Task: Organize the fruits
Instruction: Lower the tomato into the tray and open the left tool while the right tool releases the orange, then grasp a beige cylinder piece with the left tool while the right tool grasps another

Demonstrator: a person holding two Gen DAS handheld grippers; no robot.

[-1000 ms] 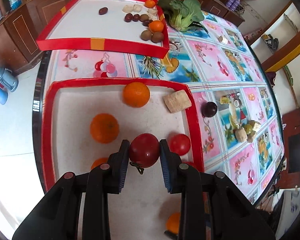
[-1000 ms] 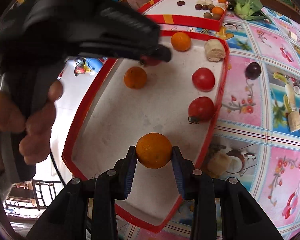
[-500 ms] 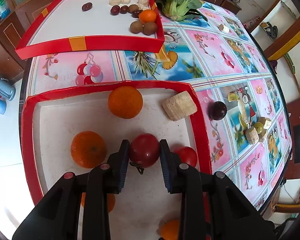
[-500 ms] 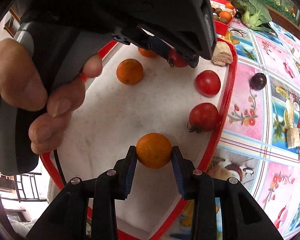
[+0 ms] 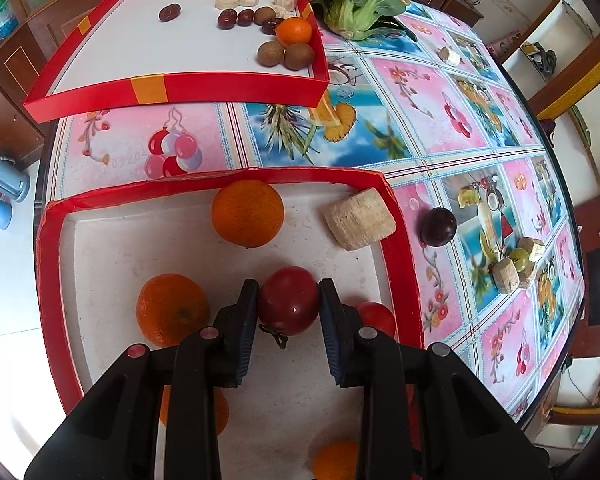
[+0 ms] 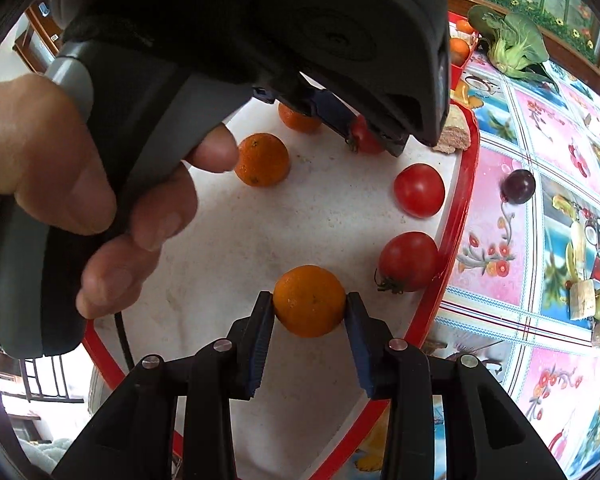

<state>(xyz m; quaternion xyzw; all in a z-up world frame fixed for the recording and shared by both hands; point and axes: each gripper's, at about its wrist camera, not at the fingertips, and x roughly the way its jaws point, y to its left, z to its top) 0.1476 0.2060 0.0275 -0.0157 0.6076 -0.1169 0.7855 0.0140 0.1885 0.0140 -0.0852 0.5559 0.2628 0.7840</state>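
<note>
My left gripper (image 5: 288, 304) is shut on a dark red tomato (image 5: 289, 300) over the near red tray (image 5: 398, 256). Two oranges (image 5: 247, 213) (image 5: 172, 310) and a pale cut chunk (image 5: 360, 220) lie in that tray. My right gripper (image 6: 309, 308) is shut on an orange (image 6: 309, 301) above the same tray (image 6: 458, 208). Two red tomatoes (image 6: 419, 189) (image 6: 409, 261) lie by its right rim. The left gripper (image 6: 370, 132) with its tomato shows in the right wrist view too, held by a hand (image 6: 80, 184).
A second red tray (image 5: 172, 88) at the far end holds dates, kiwis and small oranges. A green leafy vegetable (image 5: 352, 0) lies beside it. A dark plum (image 5: 438, 226) and small cut pieces (image 5: 516, 264) lie on the patterned tablecloth to the right.
The left gripper has moved forward over the near tray with the tomato still held. The right gripper has kept its orange, and the left gripper now fills more of its view.
</note>
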